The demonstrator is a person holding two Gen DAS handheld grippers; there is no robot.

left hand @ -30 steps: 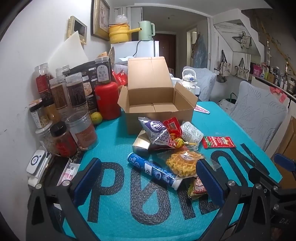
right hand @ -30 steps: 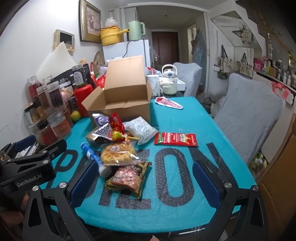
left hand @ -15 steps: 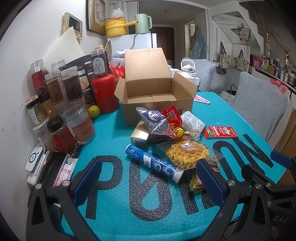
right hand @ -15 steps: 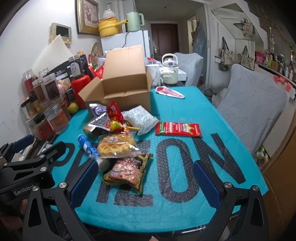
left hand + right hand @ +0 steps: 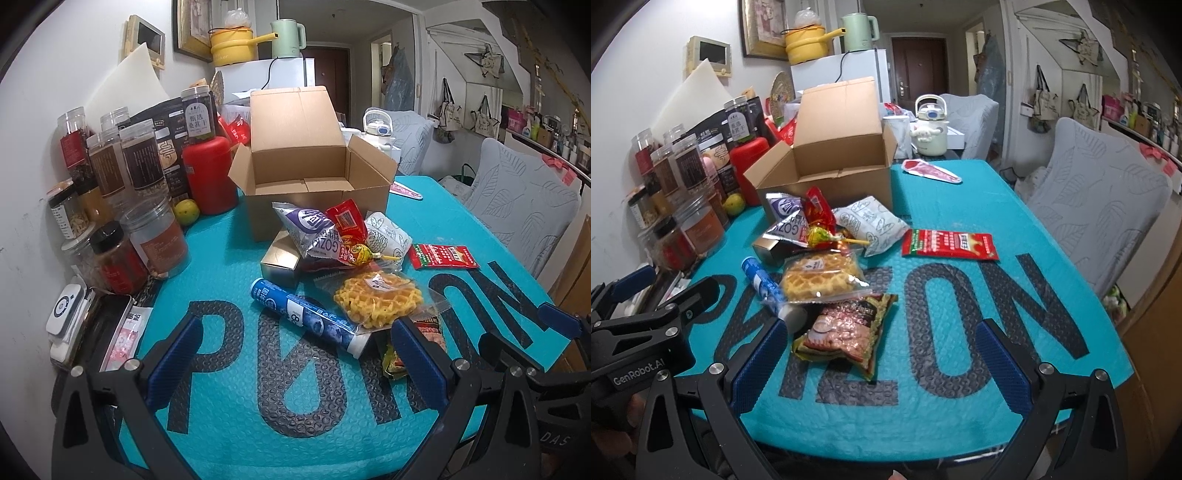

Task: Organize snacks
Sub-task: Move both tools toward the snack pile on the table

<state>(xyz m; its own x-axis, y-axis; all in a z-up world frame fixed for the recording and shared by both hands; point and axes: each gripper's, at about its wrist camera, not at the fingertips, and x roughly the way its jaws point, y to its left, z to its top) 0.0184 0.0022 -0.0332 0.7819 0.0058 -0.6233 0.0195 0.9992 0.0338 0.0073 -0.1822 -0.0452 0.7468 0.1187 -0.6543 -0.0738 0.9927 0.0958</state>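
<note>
An open, empty cardboard box (image 5: 314,184) (image 5: 834,173) stands on the teal table mat (image 5: 295,387). In front of it lies a pile of snacks: a purple packet (image 5: 310,232), a red sachet (image 5: 347,221), a lollipop (image 5: 360,254), a white bread-print bag (image 5: 870,225), a waffle bag (image 5: 378,301) (image 5: 822,277), a blue tube (image 5: 306,317) (image 5: 762,282), a gold box (image 5: 280,262), a dark noodle packet (image 5: 846,328) and a flat red packet (image 5: 947,243). My left gripper (image 5: 295,354) is open, just short of the tube. My right gripper (image 5: 882,354) is open, just short of the noodle packet.
Several jars (image 5: 122,192) and a red canister (image 5: 210,173) line the wall at the left, with a lime (image 5: 186,210) beside them. Small devices (image 5: 66,314) lie at the near left edge. A grey chair (image 5: 1100,192) stands at the right. A white kettle (image 5: 931,129) sits behind the box.
Both grippers have moved forward and slightly down toward the snack pile. Both stay open. Nothing on the table has moved.
</note>
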